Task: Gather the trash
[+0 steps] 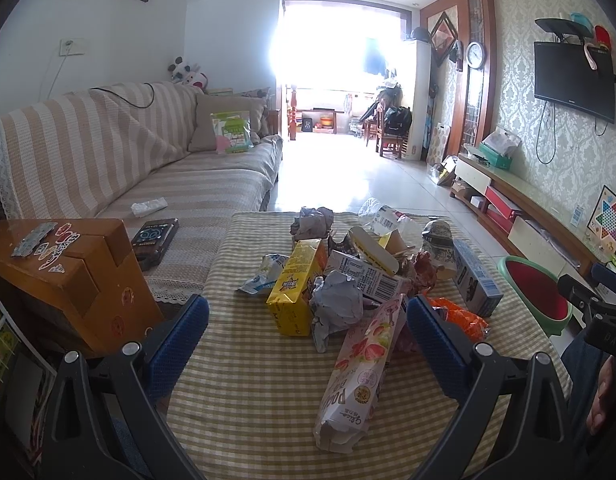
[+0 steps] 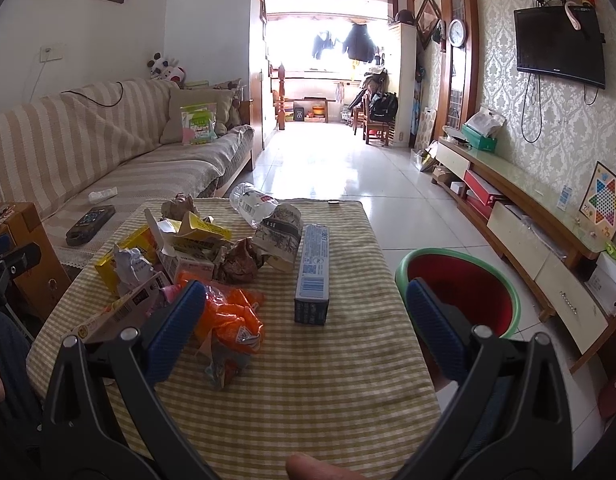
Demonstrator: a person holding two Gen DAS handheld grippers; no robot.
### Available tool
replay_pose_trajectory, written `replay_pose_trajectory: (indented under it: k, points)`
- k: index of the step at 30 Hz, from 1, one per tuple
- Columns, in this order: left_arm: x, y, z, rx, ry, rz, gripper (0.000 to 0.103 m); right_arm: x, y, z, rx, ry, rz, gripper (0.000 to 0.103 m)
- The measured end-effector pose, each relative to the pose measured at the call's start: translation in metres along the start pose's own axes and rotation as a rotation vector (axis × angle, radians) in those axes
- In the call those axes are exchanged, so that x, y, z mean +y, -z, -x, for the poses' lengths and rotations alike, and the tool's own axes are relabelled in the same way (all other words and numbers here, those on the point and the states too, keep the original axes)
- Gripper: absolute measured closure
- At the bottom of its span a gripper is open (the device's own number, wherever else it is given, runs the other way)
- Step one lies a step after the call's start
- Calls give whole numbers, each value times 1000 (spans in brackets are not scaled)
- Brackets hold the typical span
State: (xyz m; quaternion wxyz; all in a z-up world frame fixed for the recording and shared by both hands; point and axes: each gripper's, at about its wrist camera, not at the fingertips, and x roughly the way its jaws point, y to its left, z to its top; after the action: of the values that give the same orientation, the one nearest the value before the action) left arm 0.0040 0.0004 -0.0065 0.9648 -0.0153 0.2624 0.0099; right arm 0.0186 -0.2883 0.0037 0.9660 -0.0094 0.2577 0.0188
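Pink strawberry wrapper (image 1: 359, 364) lies lengthwise toward the left gripper (image 1: 308, 344), nearer it than the right gripper (image 2: 304, 332); both stand wide open, empty, basin (image 2: 507, 280) rightward.

Long narrow living room, glossy white tiled floor (image 2: 327, 168). Along the left wall, beige-and-cream striped fabric sofa (image 1: 108, 160); opposite, black flat wall-mounted television (image 2: 559, 50) on pale damask wallpaper (image 2: 503, 80), above low wooden media console (image 2: 519, 216). At far end, glaring overexposed balcony window (image 1: 331, 52).
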Motion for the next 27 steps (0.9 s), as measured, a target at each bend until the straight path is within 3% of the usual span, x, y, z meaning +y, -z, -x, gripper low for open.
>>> replay_pose_trajectory:
  k: [27]
  points:
    - [0, -1, 0, 1, 0, 3, 8, -1, 1, 1, 5, -3, 1, 4]
